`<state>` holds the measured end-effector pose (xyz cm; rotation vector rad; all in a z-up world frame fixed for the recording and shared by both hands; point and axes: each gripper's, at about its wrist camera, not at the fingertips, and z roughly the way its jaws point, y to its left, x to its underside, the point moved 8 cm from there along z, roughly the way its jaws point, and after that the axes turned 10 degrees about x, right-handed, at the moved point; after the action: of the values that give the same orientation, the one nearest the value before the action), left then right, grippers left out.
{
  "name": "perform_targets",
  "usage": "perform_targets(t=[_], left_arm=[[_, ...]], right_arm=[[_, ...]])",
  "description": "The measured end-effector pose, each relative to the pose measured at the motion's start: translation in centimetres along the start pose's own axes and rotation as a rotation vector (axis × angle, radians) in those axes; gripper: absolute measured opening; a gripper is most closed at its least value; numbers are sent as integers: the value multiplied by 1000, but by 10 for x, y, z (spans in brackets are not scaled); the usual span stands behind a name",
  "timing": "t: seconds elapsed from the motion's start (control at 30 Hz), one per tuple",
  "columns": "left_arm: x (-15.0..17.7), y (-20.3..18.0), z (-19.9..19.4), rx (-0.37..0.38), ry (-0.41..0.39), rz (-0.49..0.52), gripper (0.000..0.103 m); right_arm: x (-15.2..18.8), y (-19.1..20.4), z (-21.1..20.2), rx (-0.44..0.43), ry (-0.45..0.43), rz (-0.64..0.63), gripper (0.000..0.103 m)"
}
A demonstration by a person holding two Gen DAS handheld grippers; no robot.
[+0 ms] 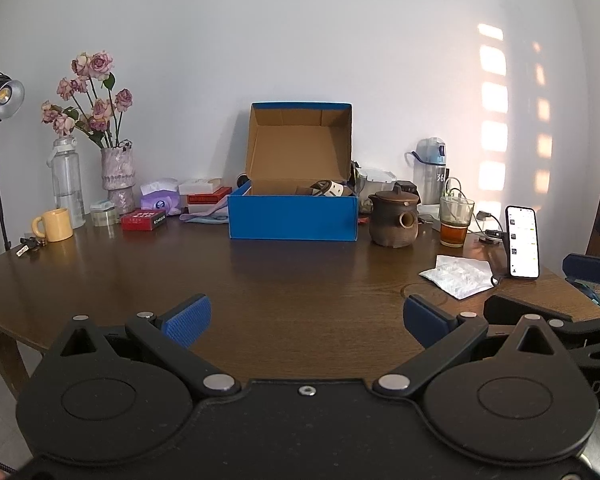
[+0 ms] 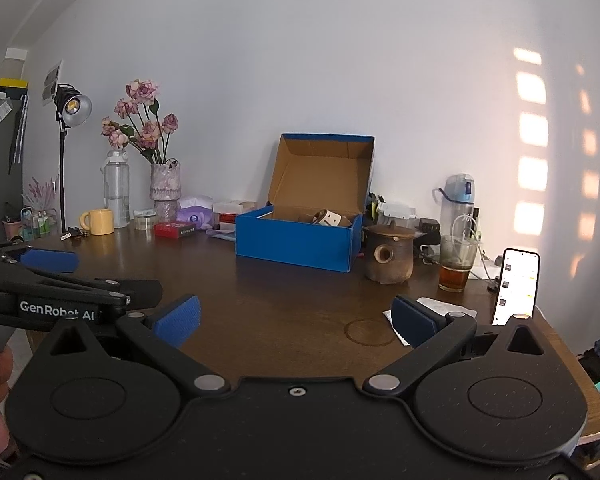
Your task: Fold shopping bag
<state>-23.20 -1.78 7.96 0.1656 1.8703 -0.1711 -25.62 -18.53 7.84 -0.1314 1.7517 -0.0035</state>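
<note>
Both the left gripper (image 1: 306,320) and right gripper (image 2: 296,316) hover spread and empty; the folded bag (image 1: 458,276), near right, likely needs grasping next.

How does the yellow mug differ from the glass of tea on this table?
The yellow mug is opaque with a side handle; the tea glass is clear with no visible handle. The mug's contents are hidden, while the glass shows brown liquid in its lower part. The mug stands at the table's left end near the vase, the glass at the right beside the brown teapot. Both stand upright.
</note>
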Motion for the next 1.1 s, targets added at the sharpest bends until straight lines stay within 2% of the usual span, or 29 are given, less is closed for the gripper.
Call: perform_targets(t=[1.1], left_arm=[[0, 3, -3, 4, 9, -1, 103]], right_arm=[[3, 1, 2, -5, 10, -5, 103]])
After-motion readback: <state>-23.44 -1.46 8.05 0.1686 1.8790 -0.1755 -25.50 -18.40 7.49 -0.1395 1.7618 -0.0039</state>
